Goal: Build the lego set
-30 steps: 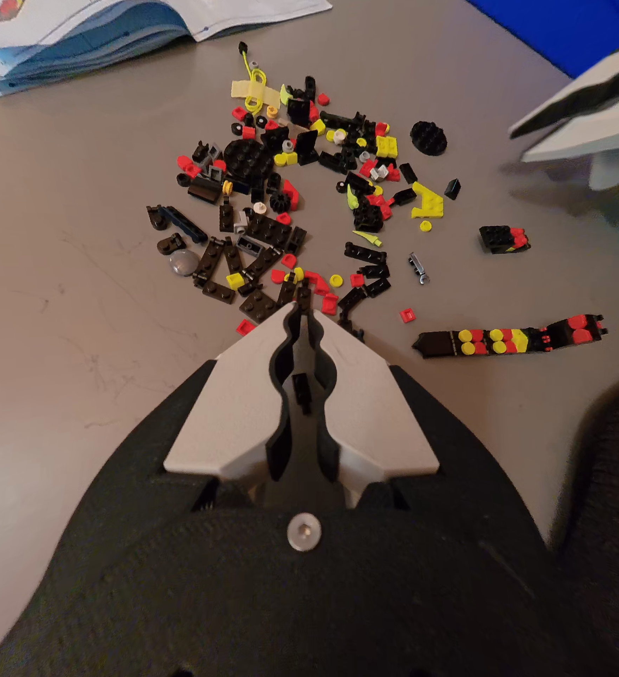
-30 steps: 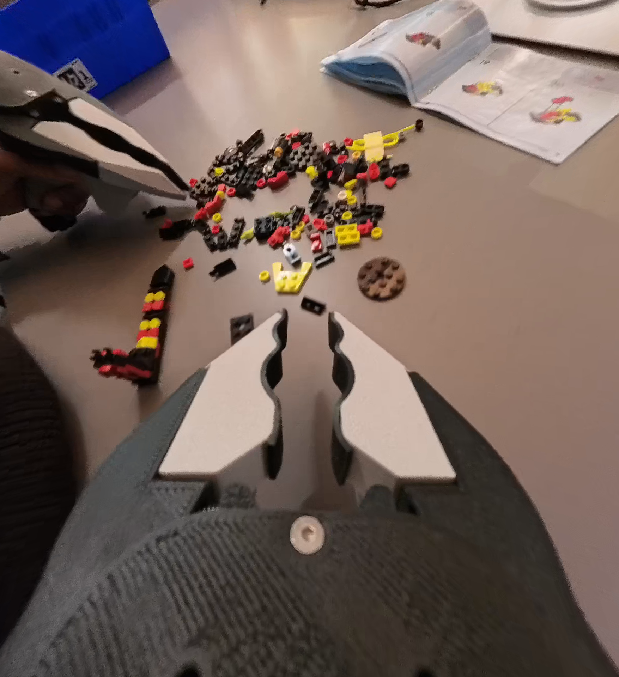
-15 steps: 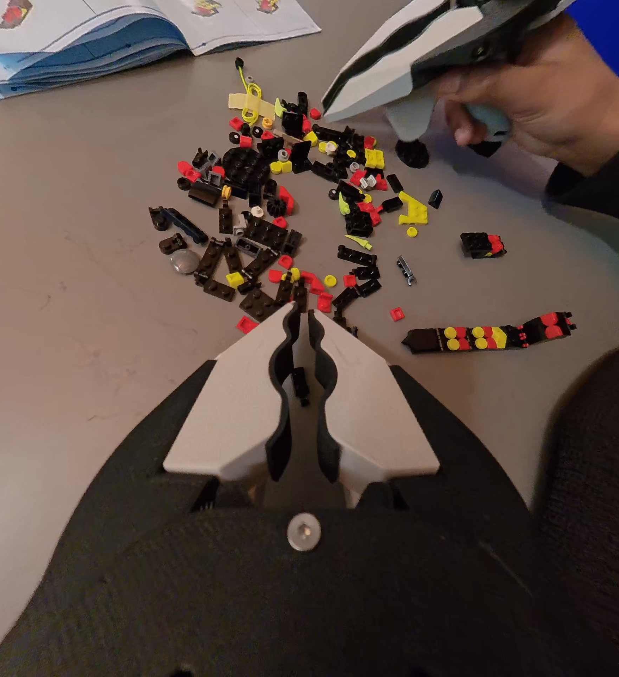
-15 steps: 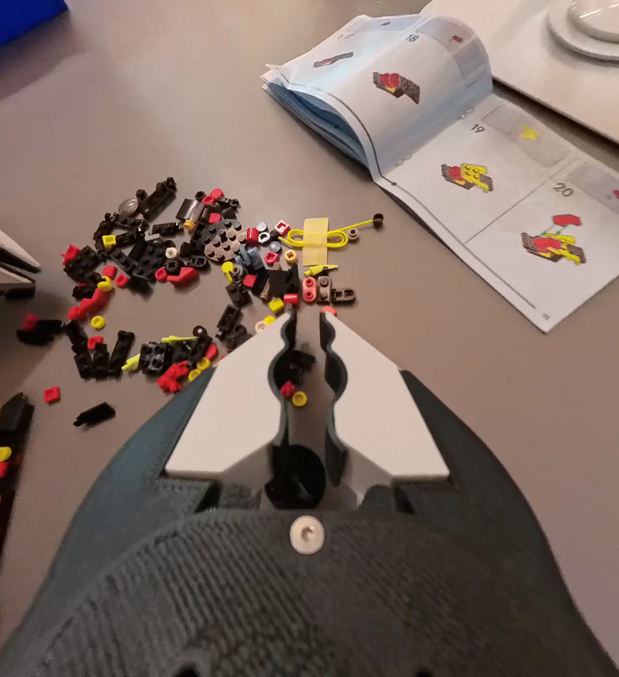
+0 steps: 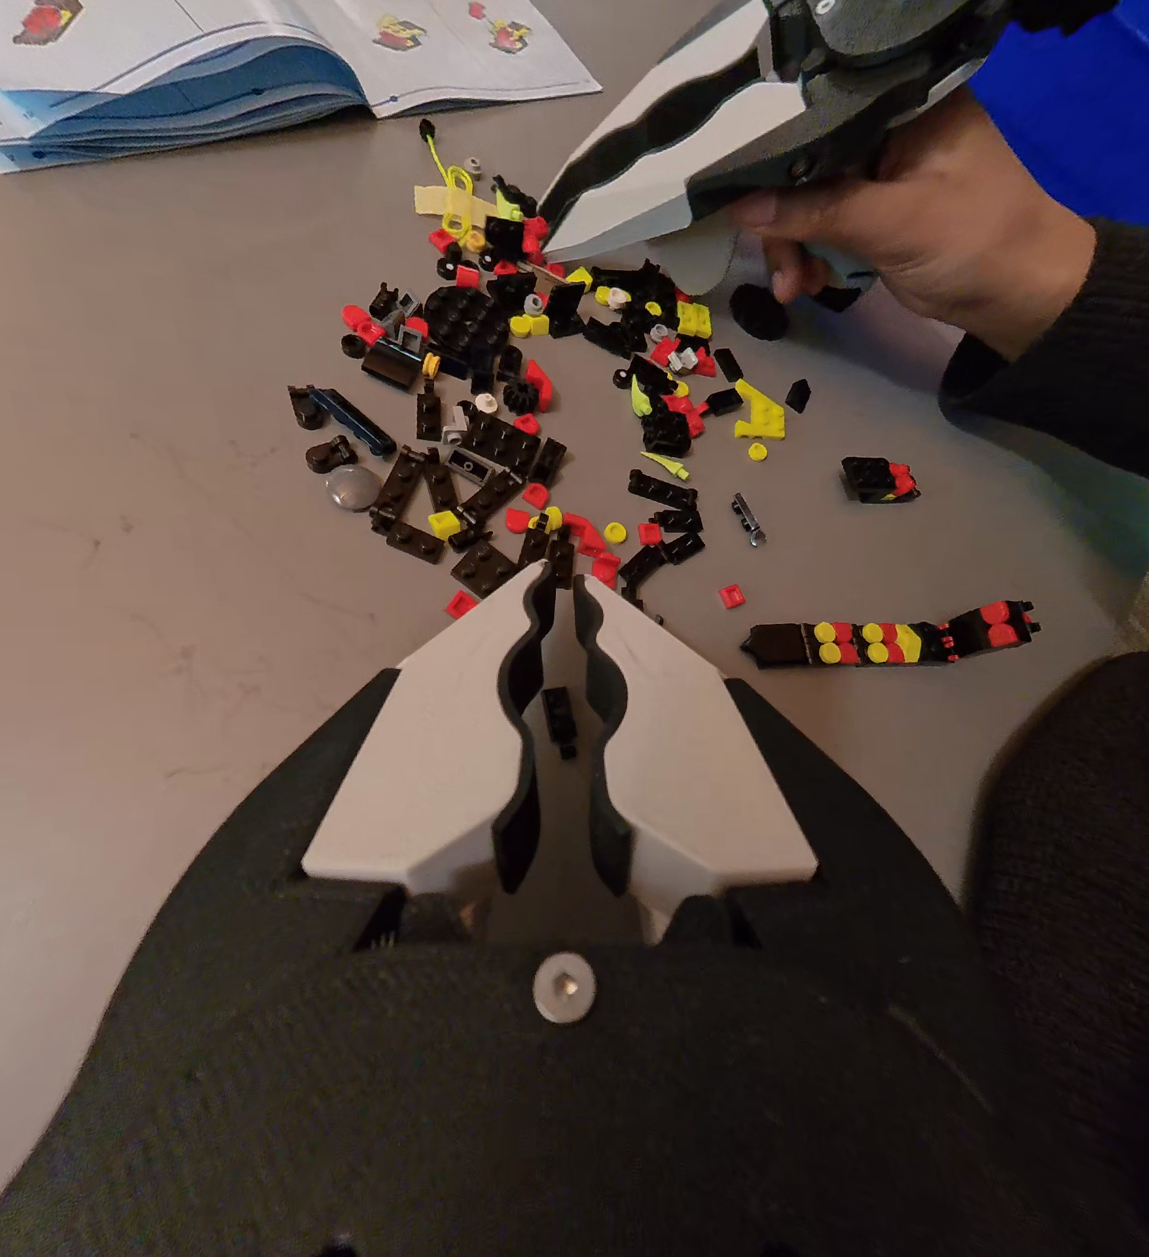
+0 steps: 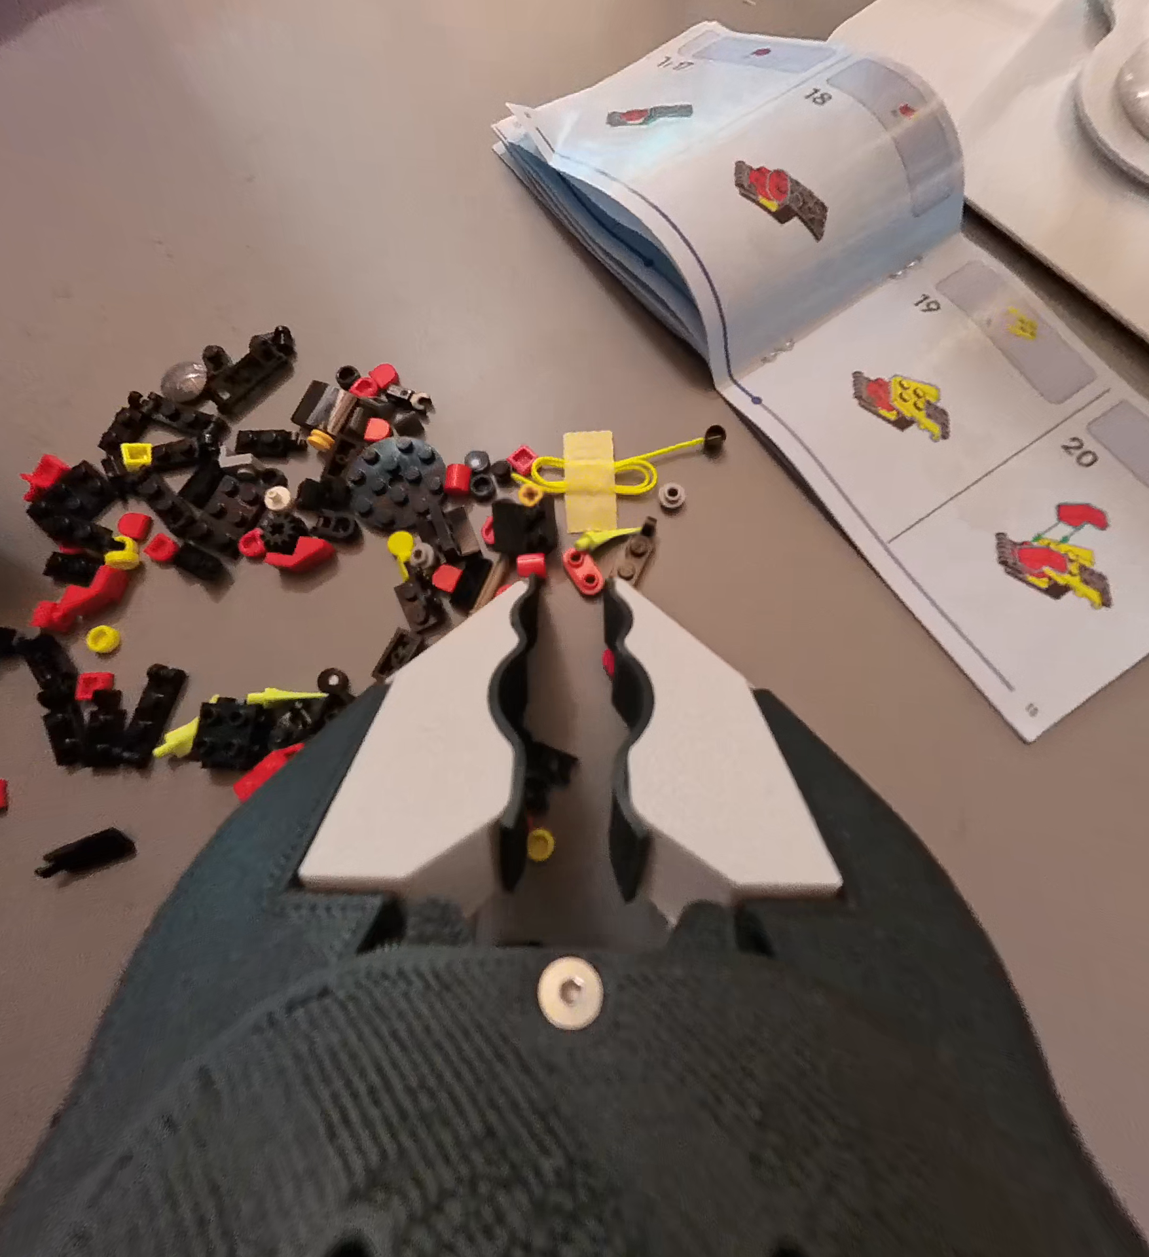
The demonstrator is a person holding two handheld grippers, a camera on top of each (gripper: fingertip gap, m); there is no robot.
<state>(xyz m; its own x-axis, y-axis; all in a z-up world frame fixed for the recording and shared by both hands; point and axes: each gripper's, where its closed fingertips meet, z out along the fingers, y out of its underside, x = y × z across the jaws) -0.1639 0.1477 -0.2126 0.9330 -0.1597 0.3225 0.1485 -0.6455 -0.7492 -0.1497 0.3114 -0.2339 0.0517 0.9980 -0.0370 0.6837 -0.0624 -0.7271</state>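
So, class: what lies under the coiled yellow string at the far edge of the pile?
A pale yellow strip lies under the yellow string; whatever the strip covers is hidden.

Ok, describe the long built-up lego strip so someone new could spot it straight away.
Start at the scattered lego pile on the grey table. Look to its near right edge, beside the dark sleeve. The built strip lies apart there: one long black bar topped with yellow and red studs, the only joined row.

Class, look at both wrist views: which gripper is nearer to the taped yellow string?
Right. The right gripper has its tips at the pile's far edge, right beside the taped yellow string; the left gripper sits at the pile's near edge, across the bricks.
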